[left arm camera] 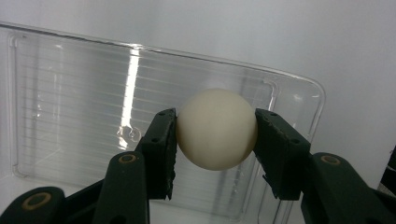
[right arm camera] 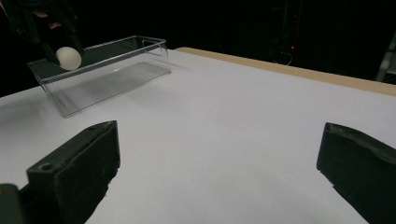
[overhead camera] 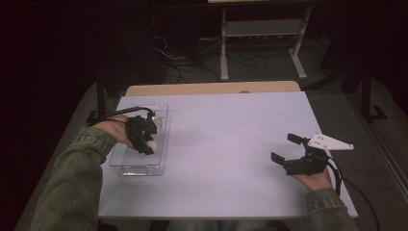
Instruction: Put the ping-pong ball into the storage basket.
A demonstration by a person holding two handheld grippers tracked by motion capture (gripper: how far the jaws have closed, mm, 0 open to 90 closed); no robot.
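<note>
Left gripper [left arm camera: 216, 140]: jaws clamped on small cream-white smooth ball [left arm camera: 216, 129], held over clear rectangular plastic tray [overhead camera: 161, 139] at left of frame in high view. Ball judged not yet released; whether being placed or lifted out cannot be told. Right gripper [overhead camera: 285, 148]: jaws spread wide, nothing held, at lower right over white tabletop [overhead camera: 231, 144], well apart from tray.

Cream ball [left arm camera: 216, 129], clear ridged tray [left arm camera: 70, 107] (black jaws), white table [overhead camera: 231, 144].
</note>
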